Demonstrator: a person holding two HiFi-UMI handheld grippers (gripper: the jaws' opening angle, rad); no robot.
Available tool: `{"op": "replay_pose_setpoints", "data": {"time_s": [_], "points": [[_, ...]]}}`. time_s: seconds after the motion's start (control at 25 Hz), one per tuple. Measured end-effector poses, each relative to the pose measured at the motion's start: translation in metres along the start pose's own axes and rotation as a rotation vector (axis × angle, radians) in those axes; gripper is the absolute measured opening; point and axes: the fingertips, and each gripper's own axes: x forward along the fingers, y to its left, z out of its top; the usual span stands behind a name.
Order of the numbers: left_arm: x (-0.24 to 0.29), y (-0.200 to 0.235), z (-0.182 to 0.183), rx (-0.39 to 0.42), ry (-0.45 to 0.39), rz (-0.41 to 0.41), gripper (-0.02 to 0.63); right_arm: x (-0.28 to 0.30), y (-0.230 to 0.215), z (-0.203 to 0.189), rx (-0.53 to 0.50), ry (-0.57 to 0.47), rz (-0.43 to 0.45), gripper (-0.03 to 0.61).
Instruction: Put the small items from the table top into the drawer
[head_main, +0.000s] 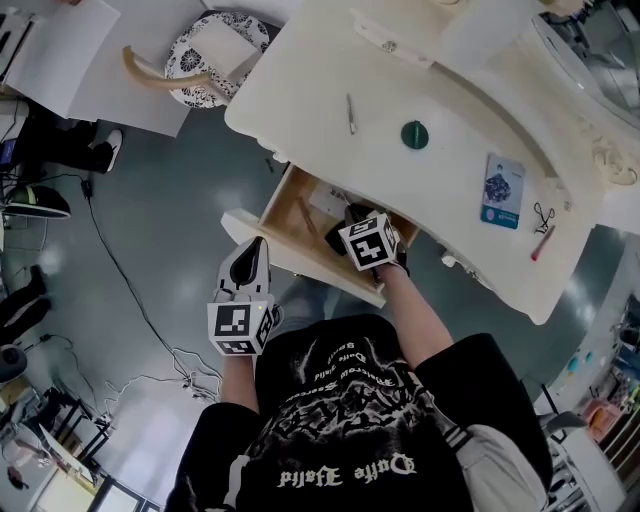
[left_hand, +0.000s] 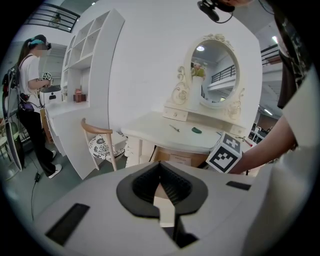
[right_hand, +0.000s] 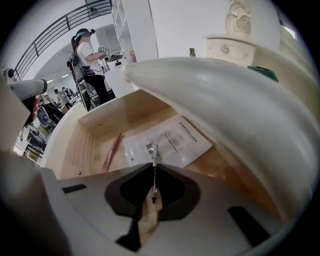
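Left tool (head_main: 252, 255) sits at centre-left of the head view, off the corner of the drawer (head_main: 285, 212) and touching nothing. Jaws together, nothing between them. It tilts gently down and aims up-frame toward the desk (head_main: 450, 200).

Centre: the drawer is pulled out from under the desk edge. On its wooden floor lie a paper sheet (right_hand: 175, 142) and, to the left of that in the right gripper view, a reddish stick (right_hand: 113, 151) set roughly front to back.

Right tool (right_hand: 153, 172) is inside the drawer mouth, jaws nearly closed and pinching a thin metal pin (right_hand: 154, 155). The pin's long axis runs straight out along the jaws, with its small head just past the tips. It points steeply down at the near edge of the paper, and I cannot tell whether it touches. The forearm reaches up-frame from the torso, marker cube over the opening.

Judgement: the pin is already over the drawer floor, so a plain release should do — the overhanging desk edge is close on the right.

Right of frame, on the desk top: a metal stick (head_main: 351, 113), green disc (head_main: 415, 134), card (head_main: 502, 190), small looped tool (head_main: 543, 213) and red pencil (head_main: 541, 243) — all nearer the right hand.
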Motion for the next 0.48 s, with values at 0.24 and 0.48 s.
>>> {"op": "replay_pose_setpoints", "data": {"time_s": [0.24, 0.48], "points": [[0.003, -0.003, -0.003, 0.011, 0.017, -0.005, 0.015, 0.001, -0.009, -0.001, 0.019, 0.014, -0.022, 0.032], [0.007, -0.008, 0.0, 0.021, 0.021, -0.016, 0.015, 0.002, -0.015, -0.007, 0.035, 0.033, -0.031, 0.034]]}}
